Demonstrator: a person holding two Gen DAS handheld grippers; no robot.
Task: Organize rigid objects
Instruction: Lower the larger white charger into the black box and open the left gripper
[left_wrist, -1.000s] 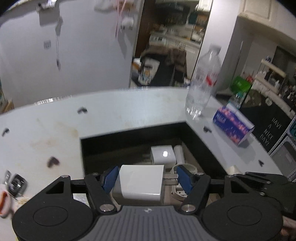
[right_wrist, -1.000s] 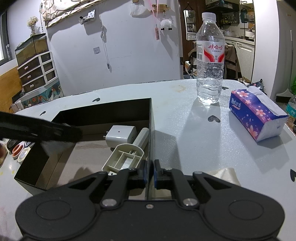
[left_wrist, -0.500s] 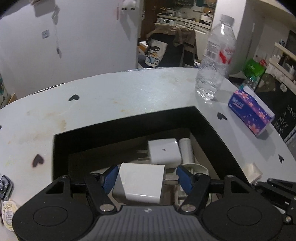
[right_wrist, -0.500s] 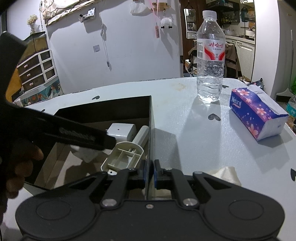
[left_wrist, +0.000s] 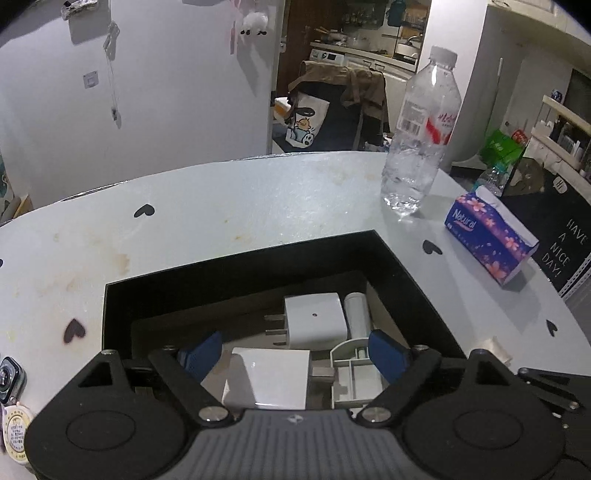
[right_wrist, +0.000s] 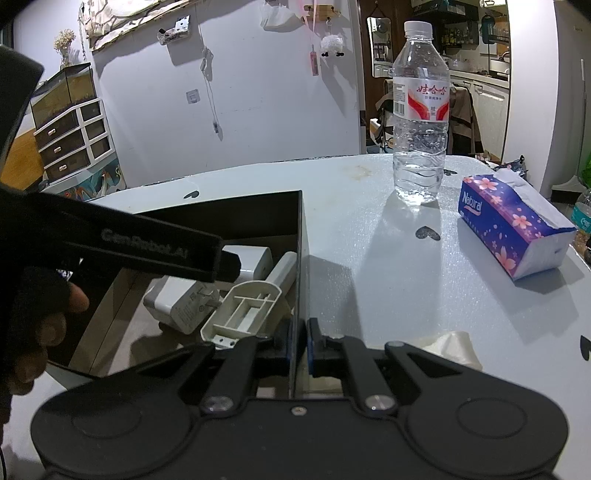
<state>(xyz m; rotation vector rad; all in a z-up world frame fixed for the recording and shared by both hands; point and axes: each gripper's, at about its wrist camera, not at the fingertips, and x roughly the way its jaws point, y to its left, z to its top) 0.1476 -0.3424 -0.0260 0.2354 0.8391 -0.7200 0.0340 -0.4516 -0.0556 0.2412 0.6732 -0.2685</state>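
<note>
Now left gripper (left_wrist: 293, 356) opening around charger (left_wrist: 267, 378); right gripper (right_wrist: 299, 341) pinches box wall (right_wrist: 300, 258)

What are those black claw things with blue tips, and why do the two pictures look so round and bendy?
They are two hand-held grabbers that a person squeezes. Each carries a wide-eyed camera that bends the picture, so one picture looks along each grabber.

The left gripper is opening. A white charger lies between its blue pads, which no longer press on it. It sits inside the black box with another white charger, a white tube and a pale plastic tray.

The right gripper is shut on the box's thin side wall.

On the white table also stand a water bottle and a purple tissue pack.
</note>
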